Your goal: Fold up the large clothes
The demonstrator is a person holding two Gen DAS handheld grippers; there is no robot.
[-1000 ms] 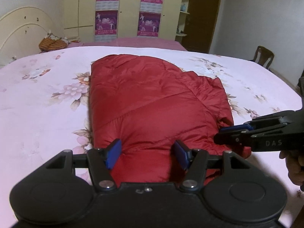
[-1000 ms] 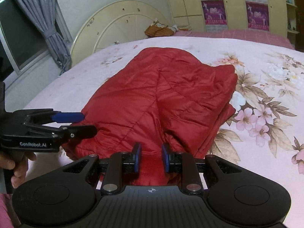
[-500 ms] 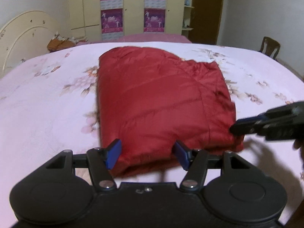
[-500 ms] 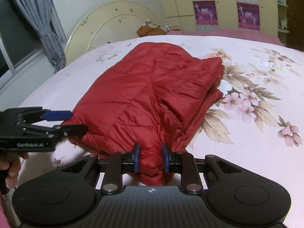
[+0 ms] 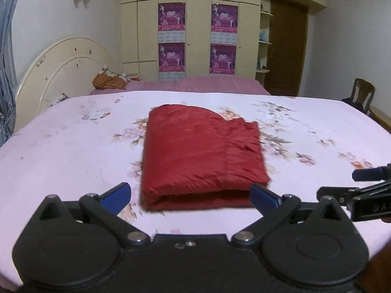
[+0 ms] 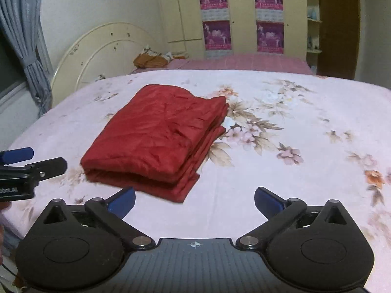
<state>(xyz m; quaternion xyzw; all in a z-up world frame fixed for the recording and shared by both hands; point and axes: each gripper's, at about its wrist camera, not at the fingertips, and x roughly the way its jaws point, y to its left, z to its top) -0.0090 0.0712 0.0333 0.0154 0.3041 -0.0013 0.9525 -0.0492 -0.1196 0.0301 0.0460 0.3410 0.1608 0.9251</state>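
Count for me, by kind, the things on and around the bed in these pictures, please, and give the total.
Red folded jacket: 1
Hand-held grippers, both open: 2 (left, right)
Purple posters on the wardrobe: 4 (one here)
Wooden chair: 1
Wicker basket: 1
Total: 9

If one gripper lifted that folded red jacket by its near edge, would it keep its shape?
Probably not. The red jacket looks soft and puffy, with loose stacked layers at its right edge, so it would likely droop and unfold. Its smooth shell may slide on the bedsheet if pushed.
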